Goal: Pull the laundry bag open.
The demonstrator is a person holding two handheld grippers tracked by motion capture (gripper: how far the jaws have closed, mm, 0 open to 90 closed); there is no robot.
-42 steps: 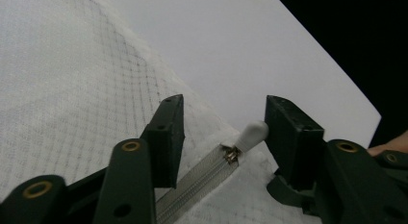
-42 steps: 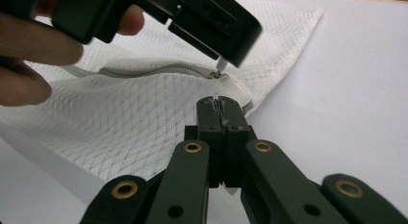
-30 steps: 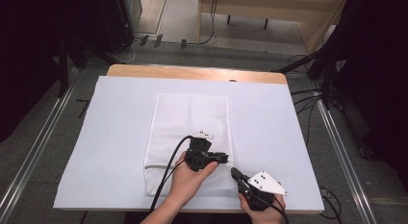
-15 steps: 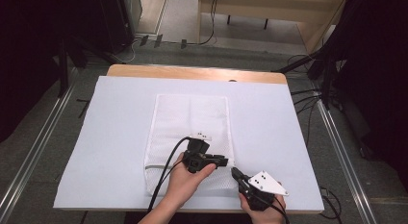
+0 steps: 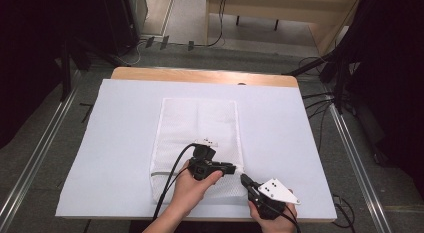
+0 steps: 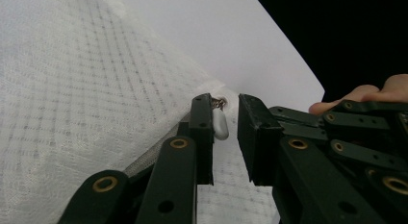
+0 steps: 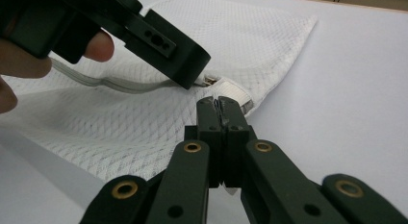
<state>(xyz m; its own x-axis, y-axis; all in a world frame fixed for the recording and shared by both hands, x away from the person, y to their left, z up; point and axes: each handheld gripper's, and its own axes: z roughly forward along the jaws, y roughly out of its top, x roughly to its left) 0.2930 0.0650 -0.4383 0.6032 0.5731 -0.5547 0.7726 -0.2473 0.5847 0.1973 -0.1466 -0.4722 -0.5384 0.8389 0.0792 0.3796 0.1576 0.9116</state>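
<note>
**Mesh laundry bag, zipper end: fiddly moment**

White mesh bag lies flat in the middle of the table, which has a pale sheet over it, the bag's near edge close to the table's front edge. Going left to right: the left gripper comes in over the bag's near right corner, jaws spread a little, with the small white zipper pull sitting in the gap against one jaw. Its jaws have just been easing in and out a touch, and the pads aren't pressing on the pull as far as I can see. Right beside it, the right gripper has its jaws pressed together, pinching the white fabric tab at the bag's corner.

What could go wrong, I reckon: that pull is tiny and slick, so if the left jaws close off-centre it'll pop out sideways. And if the right grip slips off the tab, the mesh will just bunch up instead of the zipper sliding.
</note>
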